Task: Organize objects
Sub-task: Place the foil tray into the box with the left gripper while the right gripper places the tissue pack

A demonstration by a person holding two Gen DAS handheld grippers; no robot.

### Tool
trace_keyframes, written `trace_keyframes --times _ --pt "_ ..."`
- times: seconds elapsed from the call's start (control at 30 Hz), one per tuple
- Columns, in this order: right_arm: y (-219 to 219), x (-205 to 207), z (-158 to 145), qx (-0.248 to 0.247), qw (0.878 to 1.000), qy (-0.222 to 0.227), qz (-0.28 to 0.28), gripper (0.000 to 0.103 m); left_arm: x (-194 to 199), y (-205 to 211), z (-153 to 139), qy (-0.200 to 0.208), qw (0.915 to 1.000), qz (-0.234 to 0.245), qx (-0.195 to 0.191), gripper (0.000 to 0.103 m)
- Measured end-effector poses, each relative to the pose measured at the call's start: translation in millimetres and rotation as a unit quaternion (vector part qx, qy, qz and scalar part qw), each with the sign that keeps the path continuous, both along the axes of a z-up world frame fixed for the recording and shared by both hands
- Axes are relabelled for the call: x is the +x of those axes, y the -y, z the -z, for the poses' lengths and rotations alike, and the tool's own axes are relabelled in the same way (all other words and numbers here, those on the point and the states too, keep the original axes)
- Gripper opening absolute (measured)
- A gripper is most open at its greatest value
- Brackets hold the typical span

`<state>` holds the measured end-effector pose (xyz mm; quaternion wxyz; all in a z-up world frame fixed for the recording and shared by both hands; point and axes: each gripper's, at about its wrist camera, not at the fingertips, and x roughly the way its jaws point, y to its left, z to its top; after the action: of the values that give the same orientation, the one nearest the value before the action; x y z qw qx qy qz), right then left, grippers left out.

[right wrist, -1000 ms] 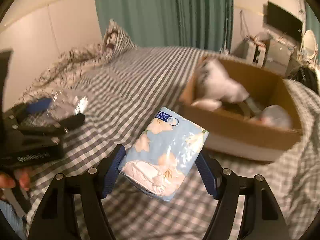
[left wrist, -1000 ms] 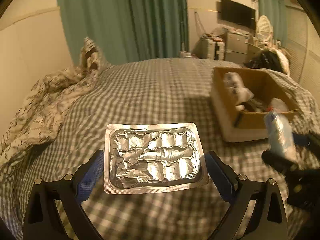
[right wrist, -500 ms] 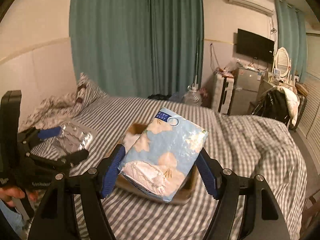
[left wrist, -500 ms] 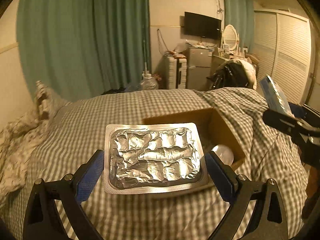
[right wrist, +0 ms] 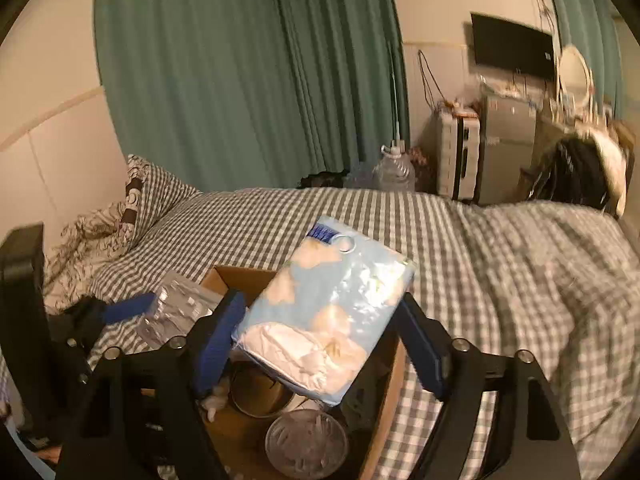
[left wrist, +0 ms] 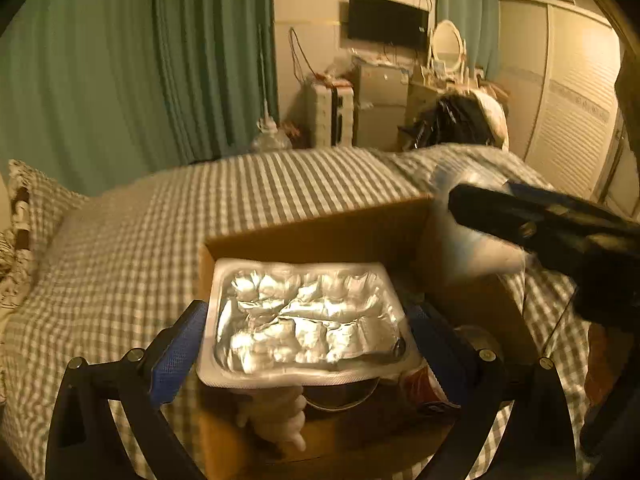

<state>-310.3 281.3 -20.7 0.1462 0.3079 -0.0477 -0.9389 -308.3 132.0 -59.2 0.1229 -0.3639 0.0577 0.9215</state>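
Note:
My left gripper (left wrist: 306,332) is shut on a silver foil blister pack (left wrist: 308,320) and holds it over the open cardboard box (left wrist: 320,236) on the checked bed. My right gripper (right wrist: 320,332) is shut on a light-blue flowered tissue pack (right wrist: 324,312) and holds it above the same box (right wrist: 384,384). The right gripper also shows at the right of the left wrist view (left wrist: 560,236). The left gripper and its foil pack (right wrist: 176,308) show at the left of the right wrist view. Inside the box lie a metal bowl (right wrist: 256,396) and a round clear lid (right wrist: 306,444).
The grey checked bed cover (right wrist: 500,272) spreads around the box. A crumpled patterned blanket and pillow (right wrist: 120,216) lie at the left. Green curtains (right wrist: 248,80), a water bottle (right wrist: 394,168), a suitcase (right wrist: 458,156), a wall TV (right wrist: 512,50) and a chair with clothes (right wrist: 580,172) stand beyond the bed.
Both grippers have moved over the cardboard box and lower, each holding its item. The box, far off before, now lies directly beneath them.

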Motion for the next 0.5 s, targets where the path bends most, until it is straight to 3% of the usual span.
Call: trace_keyframes --times 0.13,0.27,0.5 --pt "-11 6 0 -0.006 1.0 -0.012 0.007 0.092 0 -5 7 -0.003 0.9997 -0.003 -0.026 0.103" --pt "-17 25 -15 0.0 0.999 -0.029 0.025 0.094 13 -1 -7 -0.008 0.9997 -0.006 -0.022 0.103" --pt "-14 81 -65 0.031 0.996 -0.061 0.057 0.094 64 24 -73 -0.06 0.998 -0.016 -0.009 0.103"
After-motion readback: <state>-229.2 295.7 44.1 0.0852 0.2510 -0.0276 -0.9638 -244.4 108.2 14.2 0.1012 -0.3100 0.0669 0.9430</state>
